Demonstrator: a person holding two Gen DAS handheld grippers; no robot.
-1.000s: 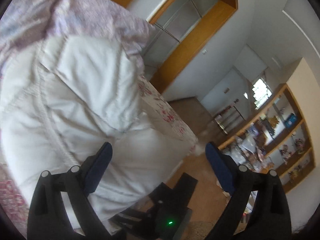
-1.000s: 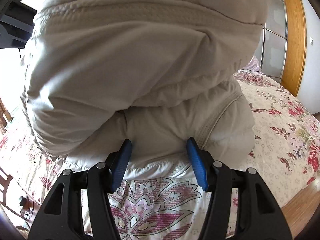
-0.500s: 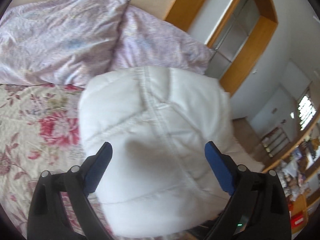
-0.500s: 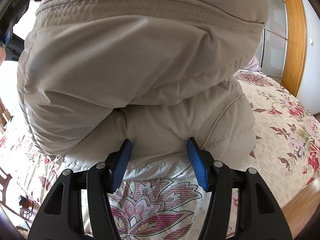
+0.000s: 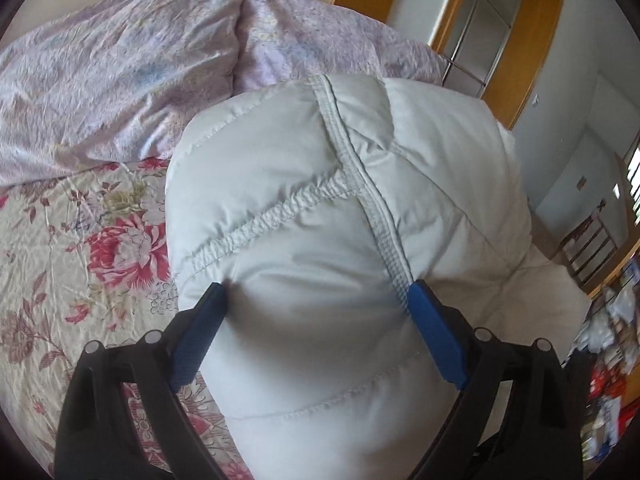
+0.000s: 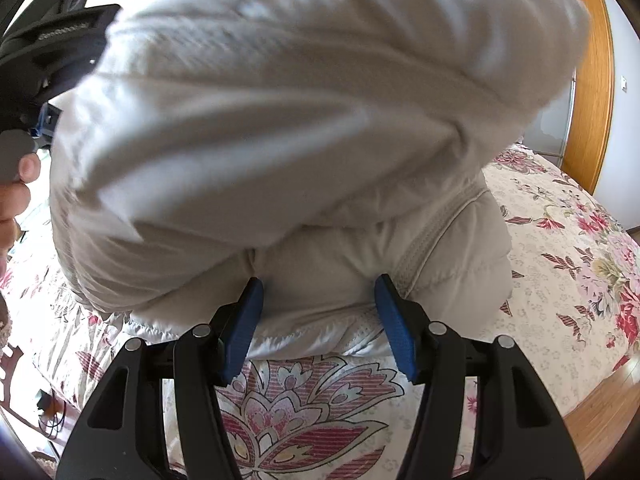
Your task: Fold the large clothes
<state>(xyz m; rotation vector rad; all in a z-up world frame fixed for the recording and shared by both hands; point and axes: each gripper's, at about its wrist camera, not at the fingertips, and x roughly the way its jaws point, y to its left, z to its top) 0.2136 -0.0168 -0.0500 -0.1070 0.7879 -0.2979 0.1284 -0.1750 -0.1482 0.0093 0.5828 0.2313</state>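
Because the white puffy jacket (image 5: 340, 208) is thick, airy padding under a slick shell, it probably weighs little but springs back and slides, so a bite on the stitched zipper seam (image 5: 376, 216) or the elastic hem would hold better than bare quilting. It lies bunched on the flowered bed (image 5: 72, 240), below the lilac pillows (image 5: 120, 60). The left tool (image 5: 316, 300) stands wide apart, its blue pads pressing into a fat upper fold. The right tool (image 6: 318, 292), about half spread, grips the jacket's lower edge against the bedsheet (image 6: 312, 408), while the upper fold hangs blurred above
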